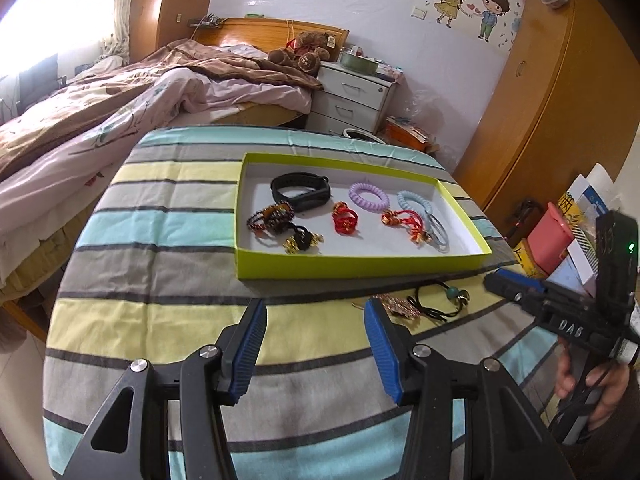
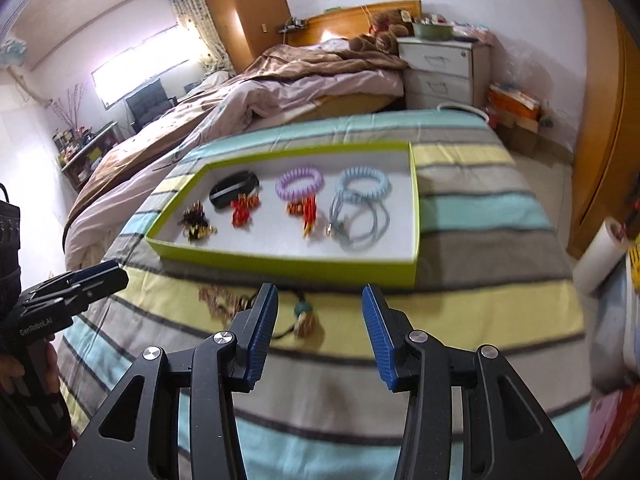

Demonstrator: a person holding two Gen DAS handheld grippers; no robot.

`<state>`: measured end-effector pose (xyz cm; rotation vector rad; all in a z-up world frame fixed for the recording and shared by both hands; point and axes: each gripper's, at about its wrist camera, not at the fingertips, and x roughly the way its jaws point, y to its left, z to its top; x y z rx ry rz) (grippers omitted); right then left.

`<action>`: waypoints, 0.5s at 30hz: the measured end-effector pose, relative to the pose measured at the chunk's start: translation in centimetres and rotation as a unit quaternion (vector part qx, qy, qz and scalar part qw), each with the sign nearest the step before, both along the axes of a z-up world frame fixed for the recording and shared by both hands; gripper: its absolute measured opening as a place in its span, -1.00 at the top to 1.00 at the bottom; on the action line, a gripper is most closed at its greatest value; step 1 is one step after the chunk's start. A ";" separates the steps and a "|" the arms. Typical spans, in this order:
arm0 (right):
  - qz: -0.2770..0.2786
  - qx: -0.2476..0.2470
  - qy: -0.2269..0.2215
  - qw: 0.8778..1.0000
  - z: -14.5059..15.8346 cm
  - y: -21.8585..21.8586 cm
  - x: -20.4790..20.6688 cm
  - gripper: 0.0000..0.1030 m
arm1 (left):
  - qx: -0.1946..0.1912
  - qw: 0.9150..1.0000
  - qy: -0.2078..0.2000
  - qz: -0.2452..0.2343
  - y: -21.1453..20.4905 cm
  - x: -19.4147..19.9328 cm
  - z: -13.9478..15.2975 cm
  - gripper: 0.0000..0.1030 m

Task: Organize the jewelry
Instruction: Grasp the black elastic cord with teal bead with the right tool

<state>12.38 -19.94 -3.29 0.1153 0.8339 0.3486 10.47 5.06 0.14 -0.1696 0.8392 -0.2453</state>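
Between and just ahead of the wide-spread, empty fingers of the right gripper [image 2: 319,300] lay a black cord with a teal bead [image 2: 301,312], a gold chain [image 2: 218,300] just left of it on the striped cloth [image 2: 480,316]. The left gripper [image 1: 315,314] also stood wide open, holding nothing. Beyond both fingertips sat the green tray [image 1: 360,268] holding a black band [image 1: 302,190], purple coil [image 1: 369,196], blue coil [image 1: 414,202] and red knots [image 1: 346,222].

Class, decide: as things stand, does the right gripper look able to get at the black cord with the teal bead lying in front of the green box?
Probably yes. The right gripper is open, the black cord with the teal bead lies uncovered on the cloth just ahead of it, outside the green box.
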 end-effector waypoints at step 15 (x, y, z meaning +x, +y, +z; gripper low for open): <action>-0.009 -0.054 0.036 0.998 -2.5 3.5 1.5 0.13 | -0.018 1.000 0.014 -0.008 0.8 -1.0 -1.3 0.02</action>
